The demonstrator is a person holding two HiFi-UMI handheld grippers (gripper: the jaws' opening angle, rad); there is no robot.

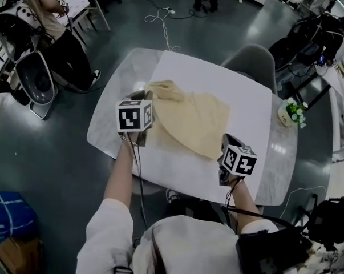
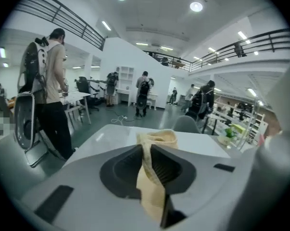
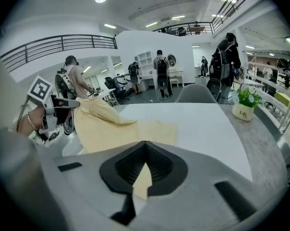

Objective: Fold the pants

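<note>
So the pale yellow pants (image 1: 191, 119) are lying across the middle of the white tabletop (image 1: 246, 87), a bit rumpled rather than flat. The left hand-held gripper (image 2: 147, 167) has its jaws pinched in narrow on a fold of the fabric. You can see the cloth running up between the pads and bunching out past the tips. In the head view that's the far-left end of the pants, and the right gripper view shows the cloth sloping up off the tabletop toward it.

The right hand-held gripper (image 3: 144, 170) is clamped on the pants too, with just a small triangle of yellow cloth sitting between its jaws. It's at the near edge, on the right side. The two grippers are well apart, with the pants stretched between them.

A little white pot (image 1: 290, 113) with a green plant sits near the right edge of the tabletop, well clear of the pants. A grey chair (image 1: 253, 61) is at the far side.
</note>
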